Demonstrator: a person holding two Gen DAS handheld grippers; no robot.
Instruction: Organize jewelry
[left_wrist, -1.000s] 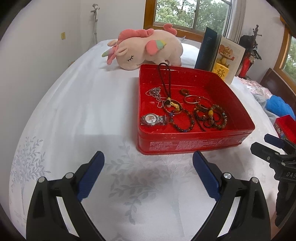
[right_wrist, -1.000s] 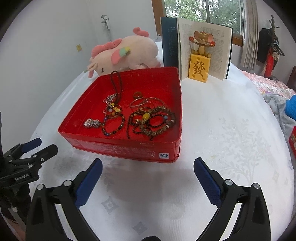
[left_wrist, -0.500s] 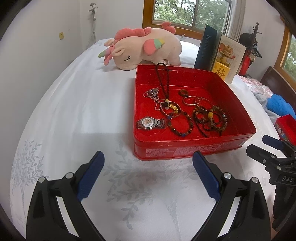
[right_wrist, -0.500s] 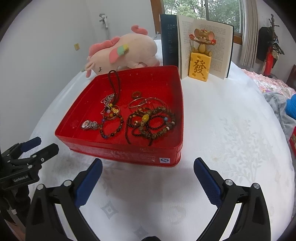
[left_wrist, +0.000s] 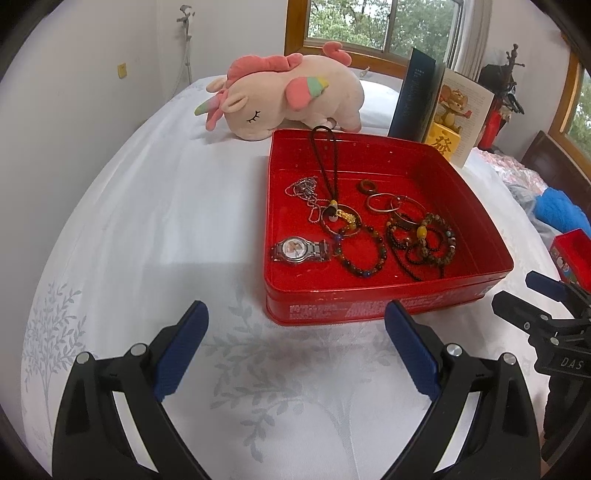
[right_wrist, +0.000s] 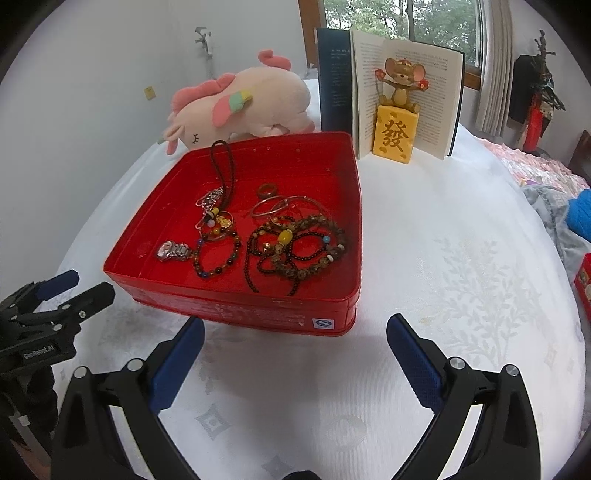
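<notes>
While both tongs, left tongs (left_wrist: 295, 332) and right tongs (right_wrist: 295, 341), hover apart and empty before the red tin (left_wrist: 369, 314) on the bed, the tangled jewelry (left_wrist: 417, 240) inside calls for pinching a single strand.

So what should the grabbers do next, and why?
Hard to say for sure: all the jewelry lies in the red tin, partly tangled, which fits sorting about to start or a tidy-up just finished. If anything, the open left gripper might ease toward the watch, the nearest loose piece. The right gripper is open and empty too.
</notes>
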